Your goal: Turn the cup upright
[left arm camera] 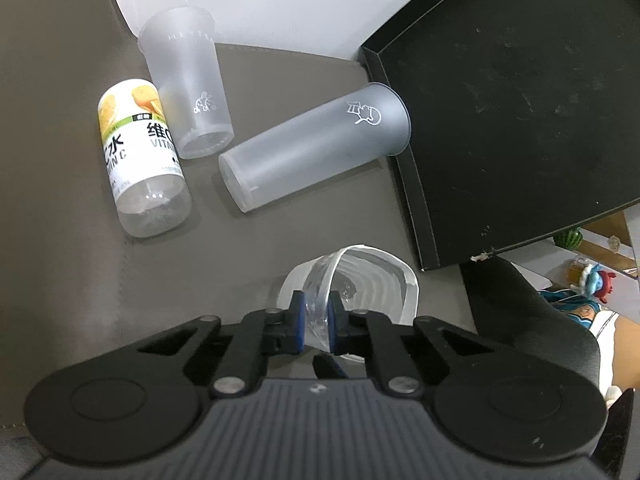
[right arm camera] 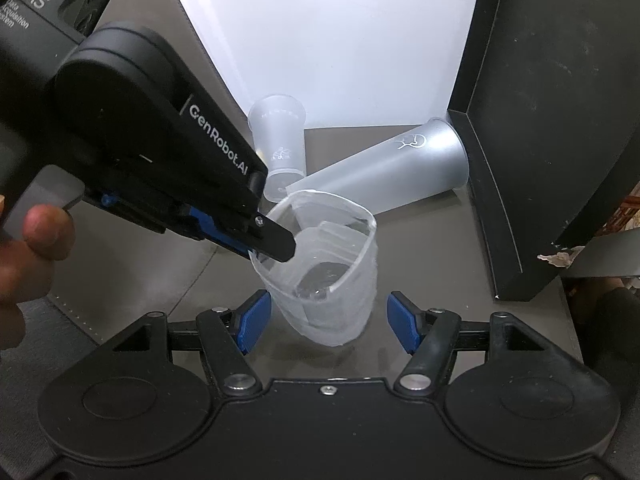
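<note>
A clear ribbed plastic cup point(left arm camera: 360, 280) point(right arm camera: 332, 280) is mouth up, its rim squashed out of round. My left gripper point(left arm camera: 317, 320) is shut on the cup's near rim wall; in the right wrist view it point(right arm camera: 276, 246) reaches in from the upper left and pinches that rim. My right gripper point(right arm camera: 326, 320) is open, its blue pads either side of the cup's lower body without touching. Whether the cup's base rests on the table is not clear.
A frosted tall cup point(left arm camera: 316, 148) point(right arm camera: 384, 172) lies on its side against a black box point(left arm camera: 520, 112) point(right arm camera: 552, 120). A second frosted cup point(left arm camera: 188, 88) point(right arm camera: 280, 148) stands upright beside a vitamin drink bottle point(left arm camera: 140, 160). A white board point(right arm camera: 320, 40) stands behind. The table point(left arm camera: 60, 160) is grey-brown.
</note>
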`<state>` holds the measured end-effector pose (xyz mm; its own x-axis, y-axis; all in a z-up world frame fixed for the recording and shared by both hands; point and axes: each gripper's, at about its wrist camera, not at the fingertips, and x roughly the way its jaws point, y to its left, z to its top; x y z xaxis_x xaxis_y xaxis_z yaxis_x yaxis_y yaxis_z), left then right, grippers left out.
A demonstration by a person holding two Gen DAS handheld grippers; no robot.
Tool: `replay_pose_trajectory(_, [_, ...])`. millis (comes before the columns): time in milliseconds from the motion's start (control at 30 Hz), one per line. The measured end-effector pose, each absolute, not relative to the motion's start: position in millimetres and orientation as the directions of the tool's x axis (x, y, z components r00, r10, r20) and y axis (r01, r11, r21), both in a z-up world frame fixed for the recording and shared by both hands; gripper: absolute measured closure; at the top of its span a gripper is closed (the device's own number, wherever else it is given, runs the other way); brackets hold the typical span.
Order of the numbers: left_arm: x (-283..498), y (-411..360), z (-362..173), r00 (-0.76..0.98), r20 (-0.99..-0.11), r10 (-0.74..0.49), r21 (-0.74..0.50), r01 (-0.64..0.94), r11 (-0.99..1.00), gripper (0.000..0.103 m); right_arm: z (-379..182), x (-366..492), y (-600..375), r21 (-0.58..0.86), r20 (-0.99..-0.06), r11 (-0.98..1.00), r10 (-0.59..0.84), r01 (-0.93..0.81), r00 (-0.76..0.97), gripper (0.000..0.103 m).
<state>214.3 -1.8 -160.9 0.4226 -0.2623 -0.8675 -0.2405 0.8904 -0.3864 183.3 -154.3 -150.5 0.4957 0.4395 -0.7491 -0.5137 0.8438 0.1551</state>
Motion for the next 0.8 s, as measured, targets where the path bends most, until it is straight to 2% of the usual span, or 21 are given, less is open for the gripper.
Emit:
replay_pose_trajectory(433, [214.1,-7.3,-161.3,0.368,-0.878,-0.307,-0.404,-0.226,0.886,0.092,-141.6,170.6,-157.9,0.118,-0.738,0.835,0.436,-0.537,0.515,0.043])
replay_pose_trajectory(733, [216.0,-10.3,-161.4,0.356,-0.887,-0.294,-0.384,-0.217,0.897,0.088,-144.0,171.4,-157.5,0.157,-0.767,0.837,0.438,-0.524,0.469,0.043])
replay_pose_trajectory(800, [217.8,-11.6,-161.3,0.345,-0.894,-0.286,-0.372,-0.213,0.903,0.078,-143.9,172.9,-157.2,0.153,-0.768,0.835,0.437,-0.528,0.469,0.042])
